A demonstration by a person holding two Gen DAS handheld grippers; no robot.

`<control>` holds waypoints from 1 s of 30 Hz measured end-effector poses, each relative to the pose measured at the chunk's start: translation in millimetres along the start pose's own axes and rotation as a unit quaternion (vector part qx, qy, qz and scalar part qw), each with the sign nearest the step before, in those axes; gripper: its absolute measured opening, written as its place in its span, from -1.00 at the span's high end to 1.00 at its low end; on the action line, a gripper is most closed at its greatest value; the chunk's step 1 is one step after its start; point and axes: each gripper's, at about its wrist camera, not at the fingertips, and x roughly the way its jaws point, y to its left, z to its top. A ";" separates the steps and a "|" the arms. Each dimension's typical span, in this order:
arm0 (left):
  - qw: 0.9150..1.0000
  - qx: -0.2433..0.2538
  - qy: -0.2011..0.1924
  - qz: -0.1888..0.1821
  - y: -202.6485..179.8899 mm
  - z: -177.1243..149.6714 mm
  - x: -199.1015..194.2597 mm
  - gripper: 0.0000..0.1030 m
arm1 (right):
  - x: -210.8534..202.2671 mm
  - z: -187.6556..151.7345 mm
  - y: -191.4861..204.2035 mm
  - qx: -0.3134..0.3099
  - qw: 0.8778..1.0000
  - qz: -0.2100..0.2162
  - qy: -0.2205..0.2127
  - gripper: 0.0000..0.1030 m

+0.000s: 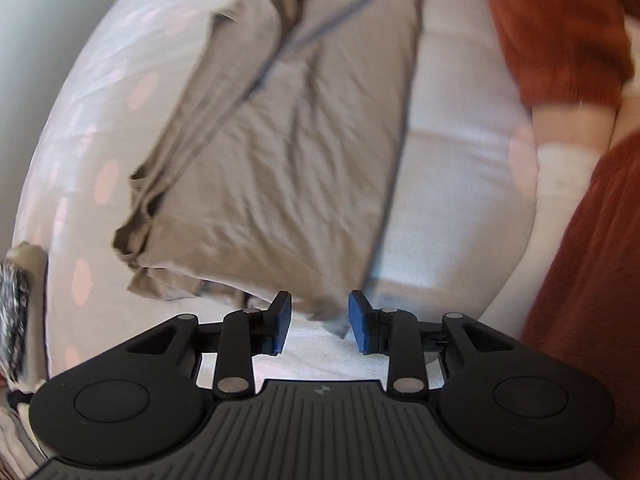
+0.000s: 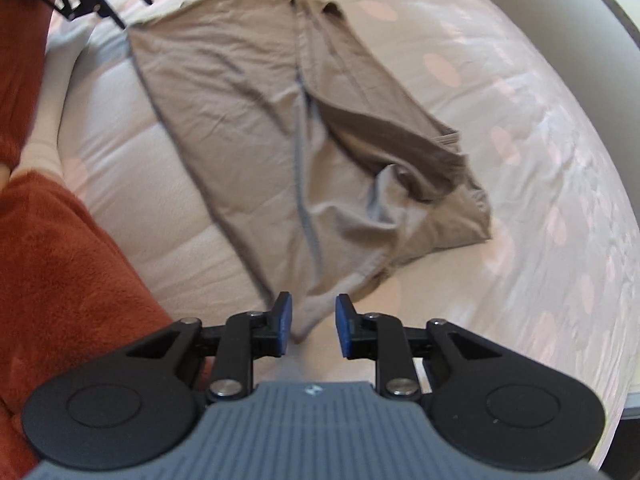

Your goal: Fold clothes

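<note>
Now the taupe shirt (image 1: 288, 148) lies spread on a bed covered by a pale quilt (image 1: 452, 184) with faint pink spots. In both wrist views the garment is folded lengthwise into a long strip: one side edge runs fairly straight, while the other side carries a doubled layer with a sleeve laid back over the body. In the right wrist view that folded sleeve (image 2: 404, 148) bunches into a darker, rumpled heap toward the right edge of the cloth, and a seam line runs down the middle of the strip.

The left claw (image 1: 319, 322) hangs over the near end of the shirt with its blue pads (image 1: 283, 320) spread apart. A corner of the fabric lies in the gap between them, but the pads do not press on it; the cloth rests on the quilt. The right claw (image 2: 313, 326) hangs over the opposite end of the shirt, also with its pads (image 2: 285, 322) parted, a narrow tip of the cloth lying between them, untouched on either side.

A rust-coloured fuzzy sleeve (image 1: 560, 28) of the person shows at the right of the left wrist view, with more of the same rust fabric (image 2: 60, 264) at the lower left of the right wrist view. At the far end of the shirt in the right wrist view, the black frame of the other claw shows, blurred.
</note>
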 end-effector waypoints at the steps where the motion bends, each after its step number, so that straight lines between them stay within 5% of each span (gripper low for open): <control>1: 1.000 -0.015 -0.011 -0.002 5.1 4.0 -6.2 0.39 | -4.5 0.5 -5.2 0.009 1.000 -0.006 -0.008 0.49; 8: 0.989 -0.117 -0.031 0.079 50.2 25.1 -14.6 0.32 | -11.9 26.0 -41.2 0.047 0.995 -0.066 -0.063 0.53; 15: 0.955 -0.259 -0.029 0.141 108.3 30.0 17.4 0.32 | 0.0 57.3 -77.5 0.097 0.986 -0.082 -0.104 0.52; 17: 0.943 -0.296 -0.027 0.147 121.5 30.3 27.4 0.34 | 7.4 67.0 -81.5 0.083 0.989 -0.075 -0.098 0.52; 21: 0.932 -0.325 -0.013 0.158 138.3 33.5 48.7 0.43 | 27.5 88.1 -86.9 0.043 0.995 -0.063 -0.072 0.52; 30: 0.937 -0.314 -0.027 0.147 141.3 29.4 73.9 0.48 | 70.1 105.7 -87.9 -0.078 0.996 0.000 0.039 0.51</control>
